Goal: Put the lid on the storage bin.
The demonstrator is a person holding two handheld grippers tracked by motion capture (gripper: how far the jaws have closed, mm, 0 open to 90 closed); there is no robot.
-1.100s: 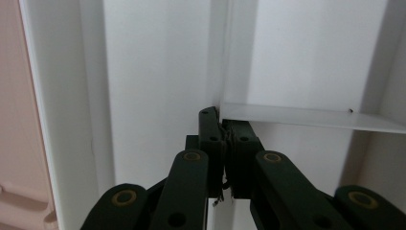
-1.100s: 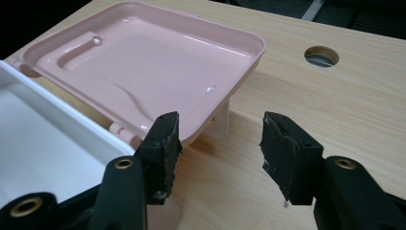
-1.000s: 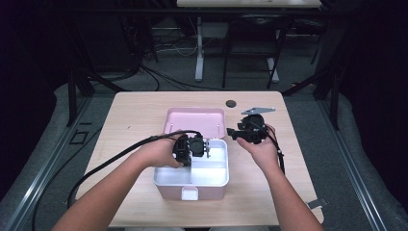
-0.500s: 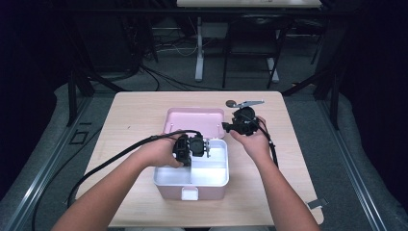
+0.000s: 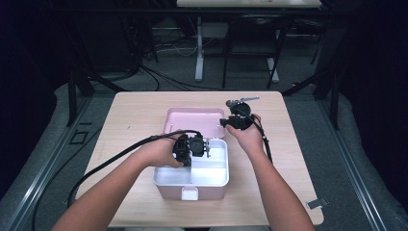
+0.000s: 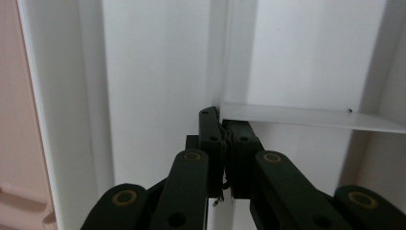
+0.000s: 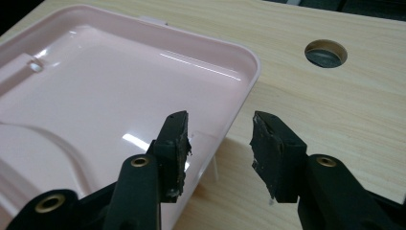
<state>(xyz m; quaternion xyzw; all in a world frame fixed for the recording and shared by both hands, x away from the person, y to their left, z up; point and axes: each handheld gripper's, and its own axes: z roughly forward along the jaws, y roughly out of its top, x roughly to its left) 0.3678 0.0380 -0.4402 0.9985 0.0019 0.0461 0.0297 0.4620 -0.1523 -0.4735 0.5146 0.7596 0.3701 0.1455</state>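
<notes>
A light wooden table [image 5: 139,115] fills the middle of the high view, with dark floor and cables around it. On it, a little right of centre, sits a box [image 5: 192,175] with pink outer walls and a white inside split by a divider [image 6: 306,116] into compartments; its near wall carries a small white latch [image 5: 190,193]. The box's pink lid [image 5: 192,121] lies open and flat on the table just beyond it, hollow side up, and in the right gripper view its glossy inside and rounded corner [image 7: 119,76] take up the left of the picture. The person's two forearms come in from the near edge. The left hand [image 5: 159,153] holds the left gripper [image 5: 208,148] at the far left part of the box, reaching over the rim into the white interior; in the left gripper view its tips [image 6: 224,134] are pressed together against the end of the divider, closed, and a thin edge seems caught between them, though whether they truly grip it cannot be told. A black cable [image 5: 106,161] trails from this gripper off to the near left. The right hand [image 5: 248,135] holds the right gripper [image 7: 218,143] over the far right corner of the lid, its jaws apart and empty, one over the lid and one over bare table. A small round hole [image 7: 325,52] in the tabletop lies beyond it.
</notes>
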